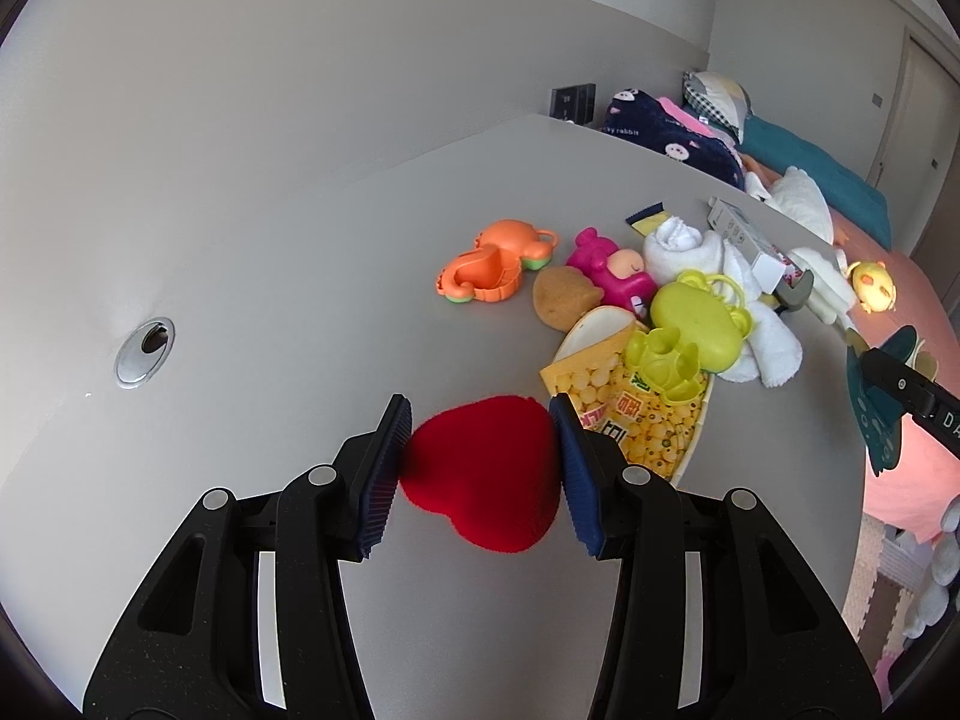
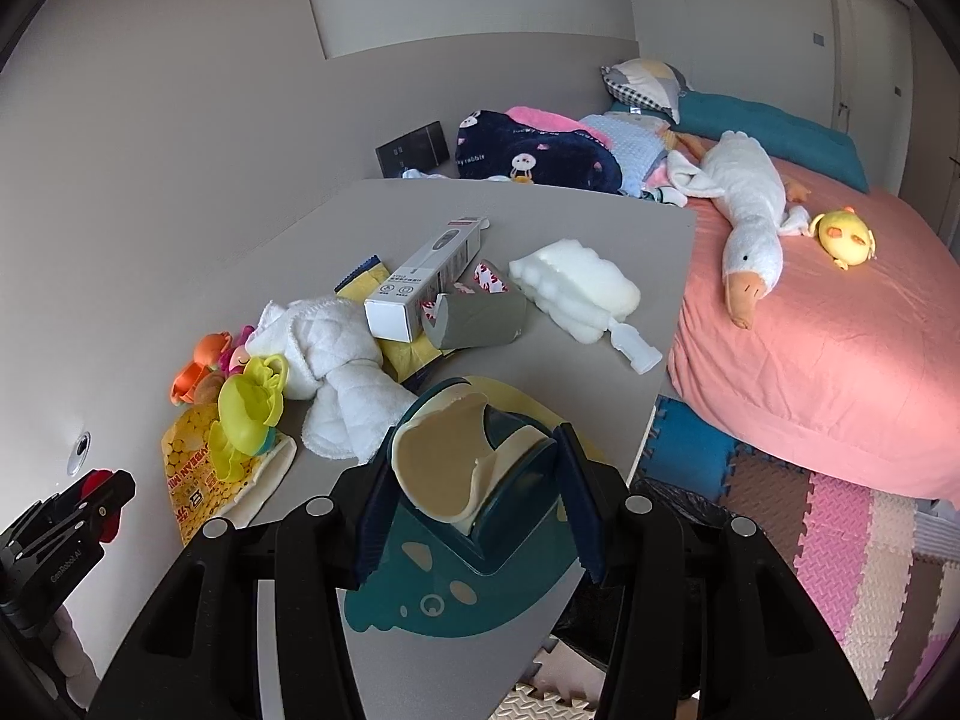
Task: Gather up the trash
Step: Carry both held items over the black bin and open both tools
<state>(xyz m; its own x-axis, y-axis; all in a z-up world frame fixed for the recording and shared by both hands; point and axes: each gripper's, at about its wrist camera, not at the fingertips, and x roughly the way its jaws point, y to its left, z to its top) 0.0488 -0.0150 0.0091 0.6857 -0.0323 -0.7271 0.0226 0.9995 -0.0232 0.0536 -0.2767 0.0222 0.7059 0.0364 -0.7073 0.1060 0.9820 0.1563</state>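
Observation:
My left gripper (image 1: 480, 462) is shut on a red plush heart (image 1: 483, 474), held just above the grey table (image 1: 252, 240). My right gripper (image 2: 471, 495) is shut on a folded teal and cream mat (image 2: 456, 474) with a fish-like shape, its loose end hanging over the table's near edge. A yellow snack bag (image 1: 624, 420) printed with beans lies right of the heart, under a lime green toy (image 1: 690, 324). In the right wrist view the left gripper (image 2: 90, 510) shows at the lower left with a bit of red in it.
Toys, rolled white towels (image 2: 336, 354), a white carton box (image 2: 420, 282), a grey tape dispenser (image 2: 480, 312) and white foam (image 2: 576, 288) crowd the table. A cable hole (image 1: 144, 351) sits at left. A pink bed (image 2: 840, 324) with a plush goose (image 2: 744, 204) stands to the right, foam floor mats (image 2: 840, 540) below.

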